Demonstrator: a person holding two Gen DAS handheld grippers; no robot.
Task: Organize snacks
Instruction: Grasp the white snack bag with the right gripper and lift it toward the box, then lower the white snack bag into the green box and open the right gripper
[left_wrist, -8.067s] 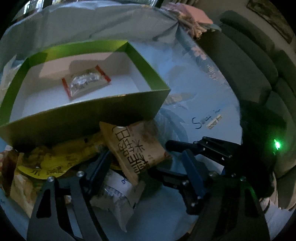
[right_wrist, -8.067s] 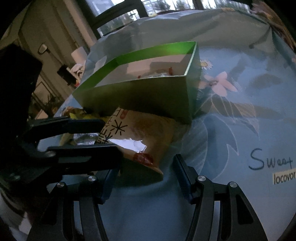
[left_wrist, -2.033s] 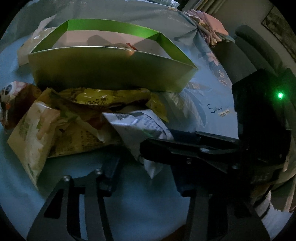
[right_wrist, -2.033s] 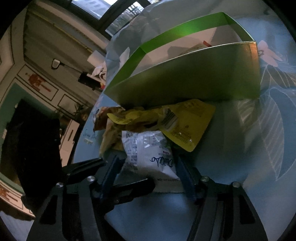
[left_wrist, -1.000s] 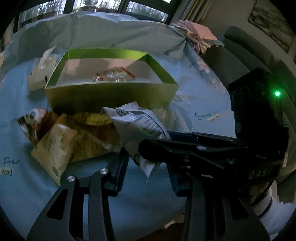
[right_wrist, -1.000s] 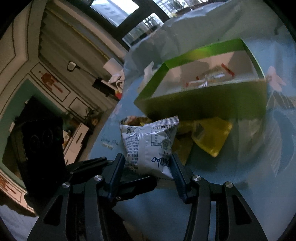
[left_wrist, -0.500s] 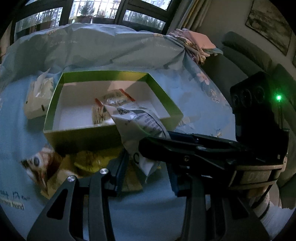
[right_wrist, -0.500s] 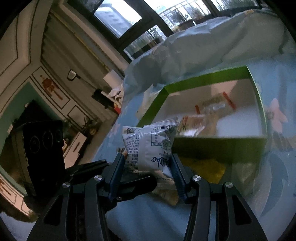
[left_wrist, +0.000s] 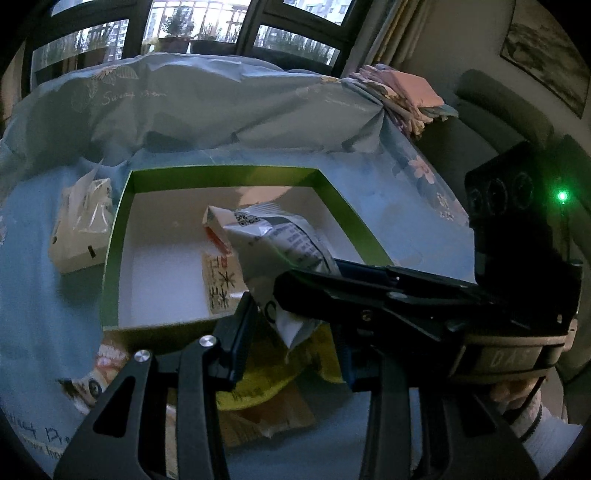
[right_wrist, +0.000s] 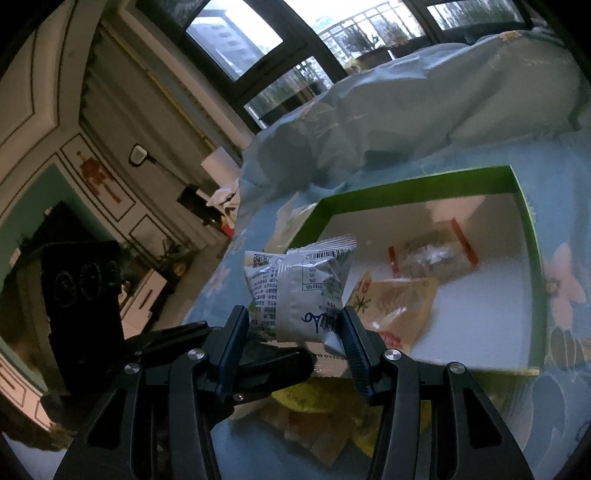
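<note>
Right wrist view: right tongs (right_wrist: 291, 332) clamp a silver snack packet (right_wrist: 297, 291) bearing barcode, QR code; left tongs (left_wrist: 295, 332) spread.

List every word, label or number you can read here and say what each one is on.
"DAS": on the body of the right gripper.
"Sweet dream", faint script: on the blue sheet.
Three large Chinese characters, not clear enough to quote: on the tan packet in the green box.
Blue cursive logo, barcode, QR code, fine print: on the white packet; too blurred to read.
</note>
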